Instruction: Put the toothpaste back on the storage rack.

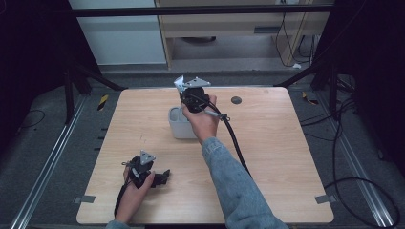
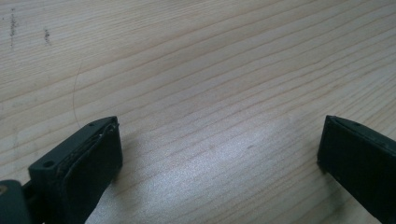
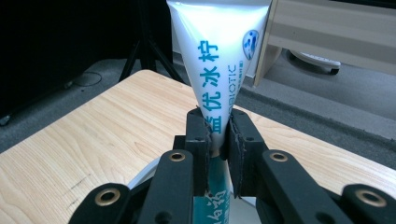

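Observation:
My right gripper [image 3: 218,126] is shut on a white toothpaste tube [image 3: 215,56] with blue lettering. The tube stands upright, its flat crimped end up, and its teal lower part reaches down behind the jaws toward a pale grey cup [image 3: 145,175]. In the high view this gripper [image 1: 187,98] hangs over the cup [image 1: 177,125] at the table's middle back, and the tube's silvery end [image 1: 179,84] sticks up past it. My left gripper [image 1: 163,178] lies on the wooden table [image 1: 267,157] at the front left. Its jaws stand wide open [image 2: 219,135] over bare wood.
A black cable [image 1: 236,143] trails from the right gripper over the table. A small dark round spot [image 1: 236,100] marks the tabletop at the back right. Past the far table edge are grey floor, black stand legs and a wooden cabinet [image 1: 229,24].

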A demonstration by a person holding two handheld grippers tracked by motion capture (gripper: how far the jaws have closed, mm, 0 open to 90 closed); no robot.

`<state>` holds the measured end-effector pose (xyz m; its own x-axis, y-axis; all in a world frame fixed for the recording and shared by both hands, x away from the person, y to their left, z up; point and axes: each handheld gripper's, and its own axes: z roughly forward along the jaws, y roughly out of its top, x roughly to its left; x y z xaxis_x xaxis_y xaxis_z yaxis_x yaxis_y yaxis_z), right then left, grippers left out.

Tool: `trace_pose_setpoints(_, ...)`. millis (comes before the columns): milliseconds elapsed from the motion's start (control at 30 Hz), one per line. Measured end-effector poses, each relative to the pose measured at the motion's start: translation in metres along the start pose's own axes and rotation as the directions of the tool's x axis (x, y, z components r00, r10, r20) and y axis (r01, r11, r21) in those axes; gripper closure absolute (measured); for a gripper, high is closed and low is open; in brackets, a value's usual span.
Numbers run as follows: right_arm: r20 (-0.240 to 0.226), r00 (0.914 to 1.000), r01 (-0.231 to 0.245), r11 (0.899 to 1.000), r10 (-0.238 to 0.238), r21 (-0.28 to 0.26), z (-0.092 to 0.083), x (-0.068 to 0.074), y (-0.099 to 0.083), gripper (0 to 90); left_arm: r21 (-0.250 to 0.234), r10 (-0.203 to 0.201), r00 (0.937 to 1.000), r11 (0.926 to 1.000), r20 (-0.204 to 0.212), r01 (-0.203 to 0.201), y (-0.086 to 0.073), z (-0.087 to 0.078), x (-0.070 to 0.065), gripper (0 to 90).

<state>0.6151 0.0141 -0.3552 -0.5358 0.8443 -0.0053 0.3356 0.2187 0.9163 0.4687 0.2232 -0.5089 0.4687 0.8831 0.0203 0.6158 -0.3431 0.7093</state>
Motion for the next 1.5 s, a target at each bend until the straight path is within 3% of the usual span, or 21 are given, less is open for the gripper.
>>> trace_pose_setpoints(1500, 0.012, 0.9999, -0.010, 0.994, 0.009, 0.113, 0.009, -0.001, -0.025, 80.0, 0.000, 0.001, 1.0000, 1.0000, 0.003, -0.001, 0.000, 0.000, -0.001, 0.0)
